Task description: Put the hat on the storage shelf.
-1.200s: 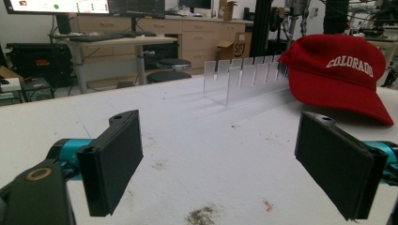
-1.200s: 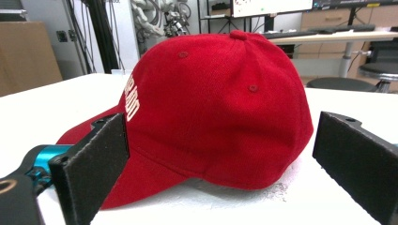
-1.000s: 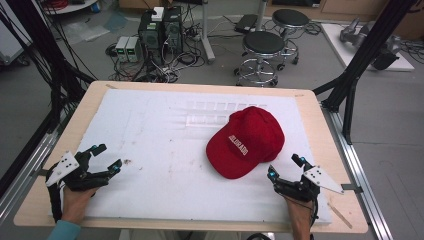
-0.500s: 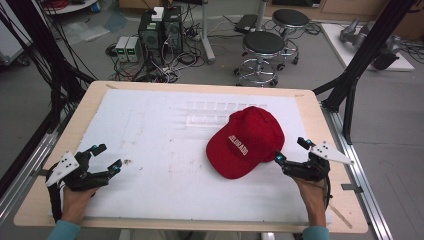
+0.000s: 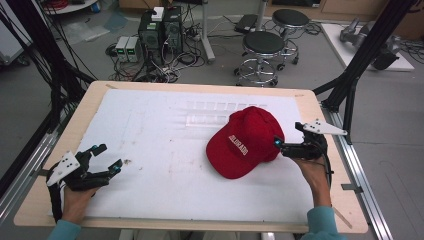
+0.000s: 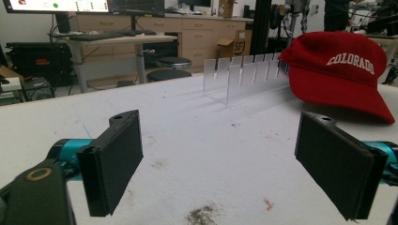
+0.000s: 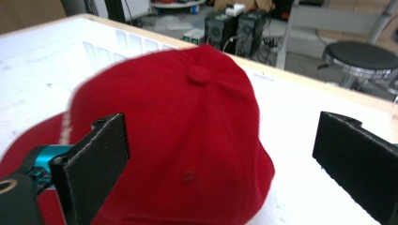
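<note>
A red cap [image 5: 245,142] with white "COLORADO" lettering lies on the white mat [image 5: 160,150], right of centre, brim toward the near edge. My right gripper [image 5: 287,134] is open right beside the cap's right rear. In the right gripper view the cap [image 7: 187,126] lies close between and beneath the spread jaws of that gripper [image 7: 225,159], with nothing pinched. My left gripper [image 5: 110,156] rests open near the front left of the mat. From the left gripper [image 6: 225,168] the cap [image 6: 342,70] shows far off at the upper right.
A clear slotted acrylic rack [image 5: 215,112] stands on the mat just behind the cap, also visible as rack [image 6: 244,77]. The wooden table edge [image 5: 330,150] runs close to my right hand. Stools [image 5: 262,45] and computer boxes [image 5: 160,30] stand on the floor beyond.
My right gripper has moved forward from the front right edge up to the cap's right rear side. The left gripper and the cap have stayed put.
</note>
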Demonstrator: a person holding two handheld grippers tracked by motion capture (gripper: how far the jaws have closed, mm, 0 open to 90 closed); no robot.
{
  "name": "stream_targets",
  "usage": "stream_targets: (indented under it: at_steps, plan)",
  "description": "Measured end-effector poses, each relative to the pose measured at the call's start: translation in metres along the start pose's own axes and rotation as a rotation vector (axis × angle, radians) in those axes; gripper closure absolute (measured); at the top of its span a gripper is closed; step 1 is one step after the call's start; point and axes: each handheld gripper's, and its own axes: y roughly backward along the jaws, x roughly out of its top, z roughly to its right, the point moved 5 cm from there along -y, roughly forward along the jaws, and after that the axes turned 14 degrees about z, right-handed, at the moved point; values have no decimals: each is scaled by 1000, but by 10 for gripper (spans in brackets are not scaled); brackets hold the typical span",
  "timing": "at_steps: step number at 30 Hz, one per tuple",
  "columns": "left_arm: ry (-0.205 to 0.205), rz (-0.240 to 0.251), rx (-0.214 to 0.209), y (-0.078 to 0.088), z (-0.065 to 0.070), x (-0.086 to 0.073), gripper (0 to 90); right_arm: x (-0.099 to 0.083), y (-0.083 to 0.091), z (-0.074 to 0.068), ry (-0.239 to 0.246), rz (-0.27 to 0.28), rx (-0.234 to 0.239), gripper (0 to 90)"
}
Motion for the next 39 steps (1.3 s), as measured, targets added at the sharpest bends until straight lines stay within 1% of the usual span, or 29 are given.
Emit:
stream_targets:
  at_steps: [3,4,6,7,8,10,13,14,17,18,19,20,21,22,23,24,25,27,28,29,30,31,32,33,34,35,36,37,39]
  plan:
    - [-3,0,0,0,0,0,157,-8,-8,7,-13,-38,13,31]
    - [-3,-1,0,0,0,0,157,-10,-10,7,-20,-48,24,31]
    - [-1,-1,1,0,0,0,157,-11,-12,8,-24,-56,30,31]
    - [-2,-2,2,0,0,0,157,-14,-18,8,-41,-75,46,31]
    - [-3,-2,0,-1,1,0,157,-15,-19,9,-46,-84,53,31]
    - [-3,-2,0,-1,1,0,157,-18,-23,10,-54,-95,59,31]
    - [-3,-4,1,-1,1,0,157,-22,-27,9,-56,-121,70,43]
    - [-6,-6,0,0,1,0,157,-23,-29,8,-49,-131,73,45]
    - [-8,-6,-2,0,1,0,158,-26,-32,8,-51,-149,73,63]
    - [-8,-5,-1,-1,1,0,157,-27,-33,8,-53,-156,76,87]
    - [-7,-6,-2,0,1,0,158,-28,-33,8,-67,-165,88,156]
    - [-3,-4,1,-1,1,0,157,-29,-33,8,-69,-174,105,188]
    - [-3,-4,1,-1,1,0,157,-30,-34,8,-76,-183,107,201]
    - [-3,-4,1,-1,1,0,157,-31,-34,7,-85,-191,119,248]
    - [-4,-6,2,-1,0,0,157,-32,-35,7,-87,-192,132,273]
    - [-4,-6,2,-1,0,0,158,-32,-35,7,-91,-198,134,297]
    - [-3,-7,1,-1,0,0,158,-33,-36,7,-90,-204,133,339]
    - [-3,-7,2,-1,0,0,158,-33,-36,6,-87,-208,147,442]
    - [-1,-5,3,-1,0,0,158,-33,-35,6,-80,-214,143,517]
    - [-1,-6,3,-1,0,0,158,-33,-35,5,-78,-217,140,572]
    - [-1,-6,3,-1,0,0,157,-32,-35,5,-63,-215,139,617]
    - [-1,-6,3,-1,0,0,158,-32,-34,5,-65,-218,130,662]
    - [0,-5,4,-1,0,0,158,-31,-34,4,-60,-212,133,711]
    - [0,-5,4,-1,0,0,158,-30,-33,4,-55,-212,118,764]
    - [0,-5,4,-1,0,0,158,-30,-33,4,-55,-212,118,764]
    - [-4,-8,2,-1,0,0,158,-29,-33,3,-50,-209,114,826]
    - [-3,-8,2,-1,0,0,158,-28,-32,3,-42,-206,112,837]
    - [-3,-8,2,-1,0,0,158,-28,-32,3,-34,-208,100,837]
    - [0,-5,4,-1,1,0,158,-27,-31,2,-43,-207,92,853]
